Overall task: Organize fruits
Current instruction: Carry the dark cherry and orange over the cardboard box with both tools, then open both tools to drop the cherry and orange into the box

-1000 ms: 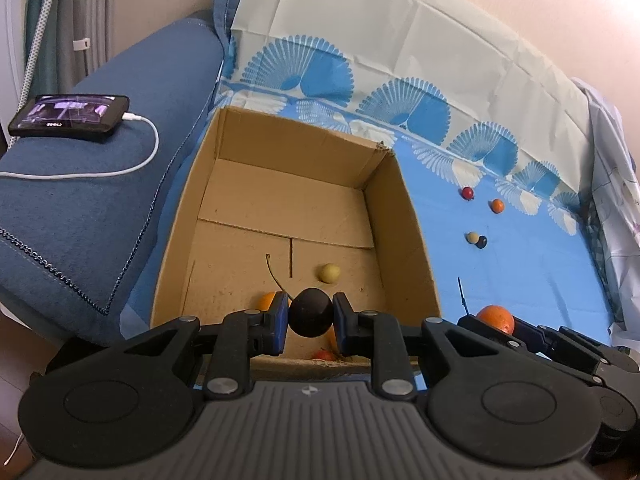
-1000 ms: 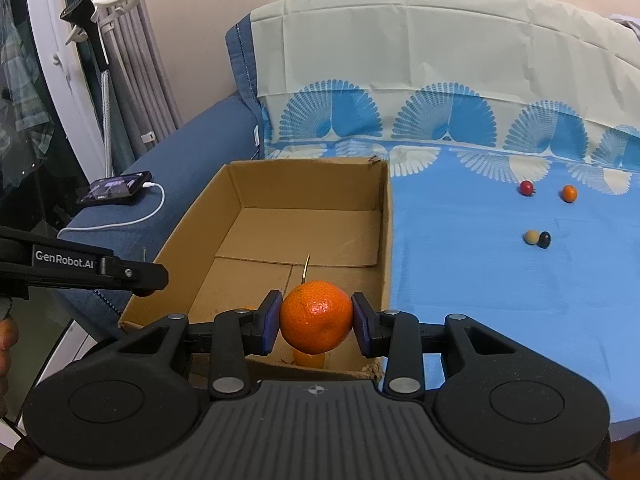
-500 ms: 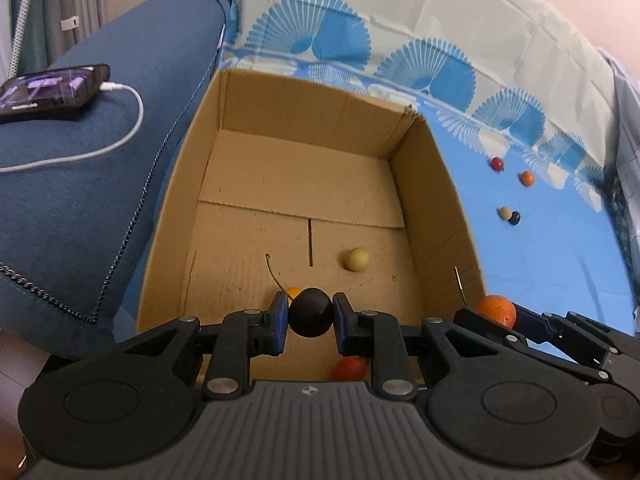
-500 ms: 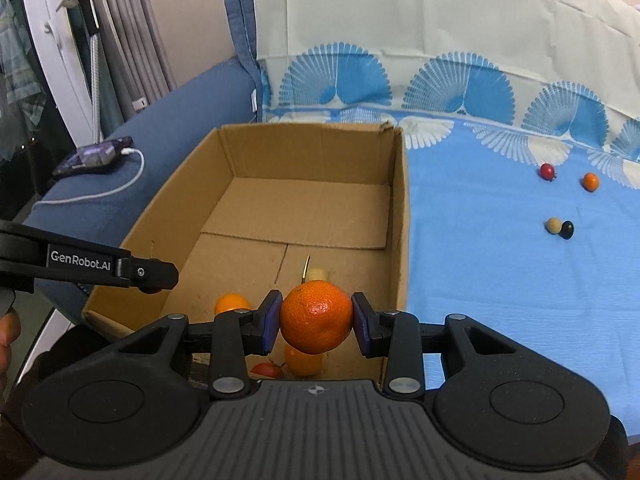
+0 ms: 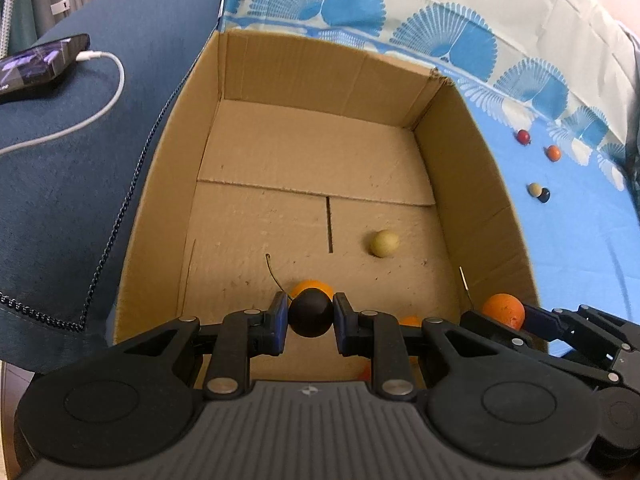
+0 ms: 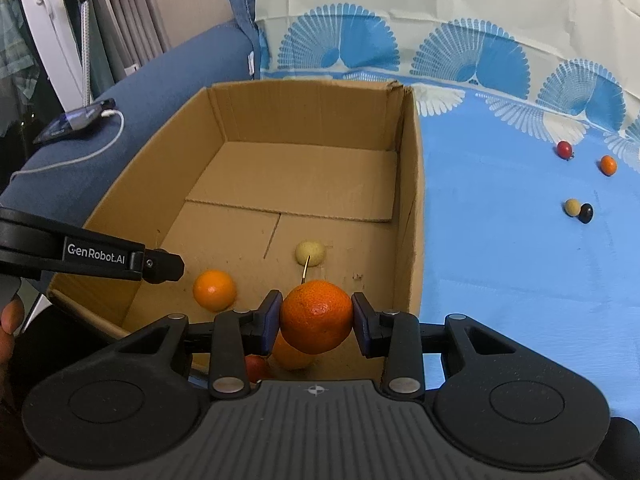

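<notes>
Both grippers are sinking over the cardboard box (image 5: 472, 216): left gripper (image 5: 310, 318) clamping black fruit (image 5: 310, 312), right gripper (image 6: 316, 320) clamping orange (image 6: 316, 316), box floor directly below.

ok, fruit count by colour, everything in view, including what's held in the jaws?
orange fruit: 4
red fruit: 2
pale yellow fruit: 2
black fruit: 2
Total: 10
</notes>
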The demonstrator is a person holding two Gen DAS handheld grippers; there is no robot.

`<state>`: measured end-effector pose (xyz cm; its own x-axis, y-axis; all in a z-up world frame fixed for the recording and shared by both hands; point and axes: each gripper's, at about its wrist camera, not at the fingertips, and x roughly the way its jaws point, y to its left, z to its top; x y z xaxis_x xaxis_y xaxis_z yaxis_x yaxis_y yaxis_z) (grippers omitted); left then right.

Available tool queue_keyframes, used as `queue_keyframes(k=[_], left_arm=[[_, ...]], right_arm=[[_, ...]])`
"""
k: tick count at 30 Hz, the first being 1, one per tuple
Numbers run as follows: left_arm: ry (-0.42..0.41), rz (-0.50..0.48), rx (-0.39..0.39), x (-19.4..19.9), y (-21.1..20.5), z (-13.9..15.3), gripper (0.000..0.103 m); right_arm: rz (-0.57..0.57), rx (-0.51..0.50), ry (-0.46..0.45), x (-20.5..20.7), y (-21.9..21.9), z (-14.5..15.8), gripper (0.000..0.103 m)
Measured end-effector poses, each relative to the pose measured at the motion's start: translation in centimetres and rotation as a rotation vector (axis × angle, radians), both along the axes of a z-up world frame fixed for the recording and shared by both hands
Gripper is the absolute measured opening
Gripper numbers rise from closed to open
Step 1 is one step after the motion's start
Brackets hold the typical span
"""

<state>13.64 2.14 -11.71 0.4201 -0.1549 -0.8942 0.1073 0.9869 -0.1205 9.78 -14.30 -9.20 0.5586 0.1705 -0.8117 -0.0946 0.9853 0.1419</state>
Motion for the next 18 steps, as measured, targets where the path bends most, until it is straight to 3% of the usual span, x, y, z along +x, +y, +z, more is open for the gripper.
queue_keyframes(k=[18], left_arm=[[0.034, -0.004, 0.035, 1.7, -0.8, -1.8, 0.026]], right_arm=[[0.03, -0.036, 0.004, 1.1, 0.5, -1.6, 0.039]])
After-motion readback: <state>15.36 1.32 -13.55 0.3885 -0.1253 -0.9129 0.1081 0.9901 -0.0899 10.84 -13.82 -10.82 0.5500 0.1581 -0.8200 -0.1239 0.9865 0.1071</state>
